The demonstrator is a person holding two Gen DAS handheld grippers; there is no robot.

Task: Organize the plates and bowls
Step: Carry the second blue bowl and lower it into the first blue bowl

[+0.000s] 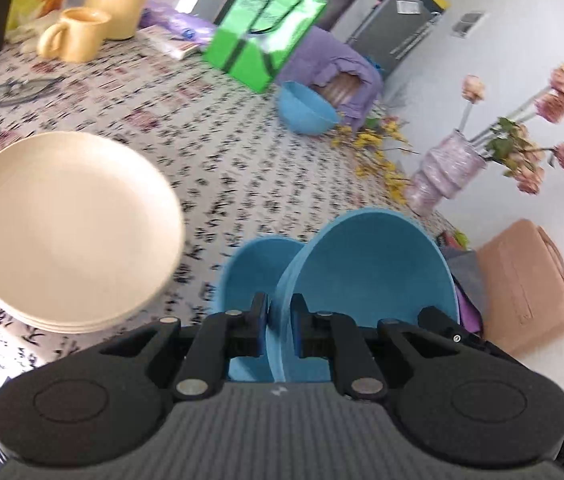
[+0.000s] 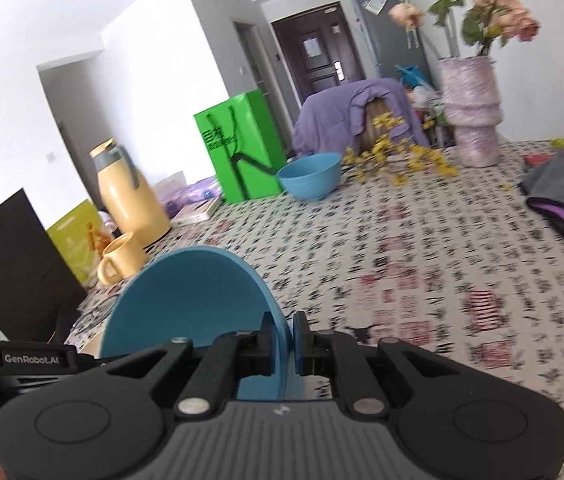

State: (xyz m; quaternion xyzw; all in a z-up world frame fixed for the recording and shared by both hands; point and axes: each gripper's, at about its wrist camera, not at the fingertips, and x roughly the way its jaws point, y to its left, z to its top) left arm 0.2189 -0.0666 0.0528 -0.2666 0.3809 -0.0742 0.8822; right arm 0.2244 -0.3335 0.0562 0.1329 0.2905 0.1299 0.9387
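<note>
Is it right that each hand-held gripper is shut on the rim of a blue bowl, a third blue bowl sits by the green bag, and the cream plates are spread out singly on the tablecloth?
Not quite. The cream plates are stacked in one pile, as the left wrist view shows. The rest holds: the left hand-held gripper and the right hand-held gripper each clamp a blue bowl's rim, and the third blue bowl sits by the green bag.

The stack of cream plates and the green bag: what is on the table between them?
In the left wrist view, only bare patterned tablecloth lies between the cream plates and the green bag.
</note>
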